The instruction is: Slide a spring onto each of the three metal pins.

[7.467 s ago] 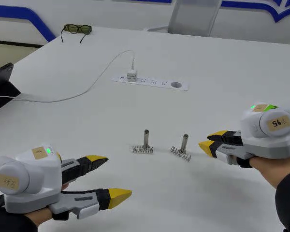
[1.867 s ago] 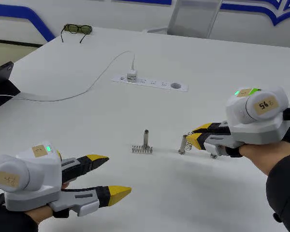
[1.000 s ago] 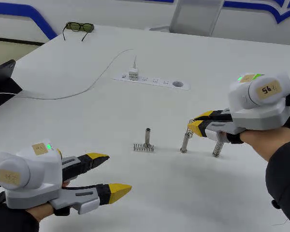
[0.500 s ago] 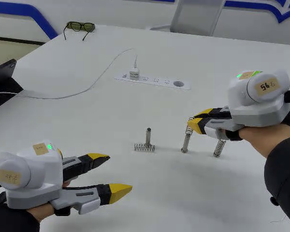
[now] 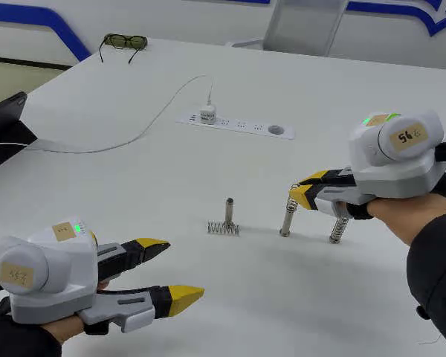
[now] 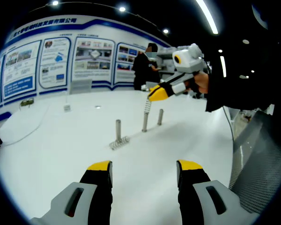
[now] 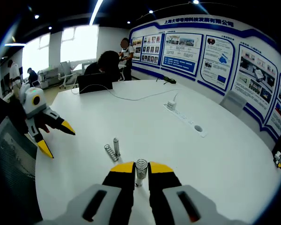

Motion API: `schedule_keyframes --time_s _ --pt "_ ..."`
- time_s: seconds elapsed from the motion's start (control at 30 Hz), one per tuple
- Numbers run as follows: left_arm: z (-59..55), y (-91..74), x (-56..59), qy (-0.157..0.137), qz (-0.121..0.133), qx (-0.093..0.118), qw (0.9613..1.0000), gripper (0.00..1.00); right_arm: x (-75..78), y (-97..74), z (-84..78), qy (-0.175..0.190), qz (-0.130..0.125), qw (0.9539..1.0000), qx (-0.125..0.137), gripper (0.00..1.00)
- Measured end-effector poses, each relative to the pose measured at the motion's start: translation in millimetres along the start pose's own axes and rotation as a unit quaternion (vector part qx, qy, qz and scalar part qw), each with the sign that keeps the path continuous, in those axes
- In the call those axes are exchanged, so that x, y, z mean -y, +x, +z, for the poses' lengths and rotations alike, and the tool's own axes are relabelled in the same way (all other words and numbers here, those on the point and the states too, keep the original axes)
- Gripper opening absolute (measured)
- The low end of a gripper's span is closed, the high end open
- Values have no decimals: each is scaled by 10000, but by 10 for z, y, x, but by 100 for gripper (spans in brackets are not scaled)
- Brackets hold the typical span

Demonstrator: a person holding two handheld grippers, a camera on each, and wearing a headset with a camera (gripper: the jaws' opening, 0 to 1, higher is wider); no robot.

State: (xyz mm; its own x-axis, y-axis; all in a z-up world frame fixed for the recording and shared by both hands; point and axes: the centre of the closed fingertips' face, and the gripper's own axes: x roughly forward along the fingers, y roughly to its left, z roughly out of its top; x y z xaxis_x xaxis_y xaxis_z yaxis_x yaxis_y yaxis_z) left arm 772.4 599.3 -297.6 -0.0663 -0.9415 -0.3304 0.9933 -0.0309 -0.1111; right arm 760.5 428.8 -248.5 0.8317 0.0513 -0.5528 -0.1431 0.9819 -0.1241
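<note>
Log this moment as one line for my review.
right gripper: shut on coiled steel spring atop middle upright metal pin | left gripper: open | right pin: spring-covered | left pin: bare, loose spring at base

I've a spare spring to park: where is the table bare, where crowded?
Bare: between the power strip and the bare pin; between the left gripper and the loose spring. Crowded: around the right gripper, holding a spring at the middle pin.
</note>
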Motion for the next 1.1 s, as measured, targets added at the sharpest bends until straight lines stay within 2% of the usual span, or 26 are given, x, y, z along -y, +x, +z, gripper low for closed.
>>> schedule_keyframes --time_s 1.1 --pt "-32 -2 -15 -40 24 -27 10000 56 -21 184 -244 224 95 9994 -248 12"
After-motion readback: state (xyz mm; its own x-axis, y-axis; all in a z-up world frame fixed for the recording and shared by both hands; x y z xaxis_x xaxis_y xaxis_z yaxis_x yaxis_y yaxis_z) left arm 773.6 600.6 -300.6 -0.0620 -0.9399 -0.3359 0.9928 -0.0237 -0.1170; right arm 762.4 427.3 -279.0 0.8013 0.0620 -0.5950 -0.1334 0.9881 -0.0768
